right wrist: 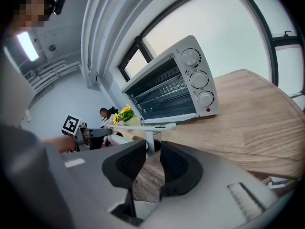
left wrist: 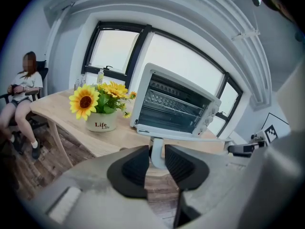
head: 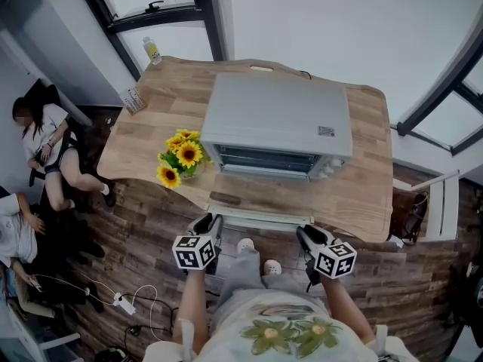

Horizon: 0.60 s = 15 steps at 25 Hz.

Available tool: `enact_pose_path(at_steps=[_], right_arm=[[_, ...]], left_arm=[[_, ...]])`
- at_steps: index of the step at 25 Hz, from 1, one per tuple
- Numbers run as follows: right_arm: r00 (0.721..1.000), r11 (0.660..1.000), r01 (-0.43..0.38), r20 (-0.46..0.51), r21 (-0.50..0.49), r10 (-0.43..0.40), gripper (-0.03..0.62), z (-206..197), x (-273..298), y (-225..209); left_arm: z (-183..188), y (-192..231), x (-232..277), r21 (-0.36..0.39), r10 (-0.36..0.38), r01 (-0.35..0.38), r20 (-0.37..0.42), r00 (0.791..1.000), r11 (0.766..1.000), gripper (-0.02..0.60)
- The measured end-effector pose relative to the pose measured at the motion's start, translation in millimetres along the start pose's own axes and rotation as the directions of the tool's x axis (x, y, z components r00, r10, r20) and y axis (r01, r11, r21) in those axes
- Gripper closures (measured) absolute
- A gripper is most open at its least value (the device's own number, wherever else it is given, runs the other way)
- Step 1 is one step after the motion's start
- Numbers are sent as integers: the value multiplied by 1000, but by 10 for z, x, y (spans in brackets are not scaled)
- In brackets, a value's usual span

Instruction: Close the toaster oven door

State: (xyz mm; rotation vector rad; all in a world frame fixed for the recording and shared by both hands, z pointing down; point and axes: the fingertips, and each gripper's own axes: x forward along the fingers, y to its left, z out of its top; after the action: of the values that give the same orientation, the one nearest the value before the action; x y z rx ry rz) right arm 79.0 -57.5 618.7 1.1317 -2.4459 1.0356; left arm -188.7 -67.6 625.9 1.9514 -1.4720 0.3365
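Left claw [left wrist: 157, 160] closed on post of white door handle [left wrist: 156, 147]. Right claw [right wrist: 153, 152] grips same handle. Door [head: 260, 214] open at bottom middle, lying flat, long side left-to-right, front edge pointing to bottom of frame. Toaster oven [head: 275, 119] mid surface [head: 362, 179].

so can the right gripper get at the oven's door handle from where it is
Probably yes: a post of the door handle already stands between the right gripper's jaws, which look closed on it, and nothing is in the way.
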Motion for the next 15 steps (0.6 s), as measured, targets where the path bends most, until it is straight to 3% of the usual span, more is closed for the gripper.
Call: enact_pose_path(at_steps=[15], right_arm=[[1000, 1000, 7, 22, 3, -7, 500, 133, -33, 38]], left_arm=[[131, -29, -24, -2, 26, -26, -7, 1000, 1000, 469]])
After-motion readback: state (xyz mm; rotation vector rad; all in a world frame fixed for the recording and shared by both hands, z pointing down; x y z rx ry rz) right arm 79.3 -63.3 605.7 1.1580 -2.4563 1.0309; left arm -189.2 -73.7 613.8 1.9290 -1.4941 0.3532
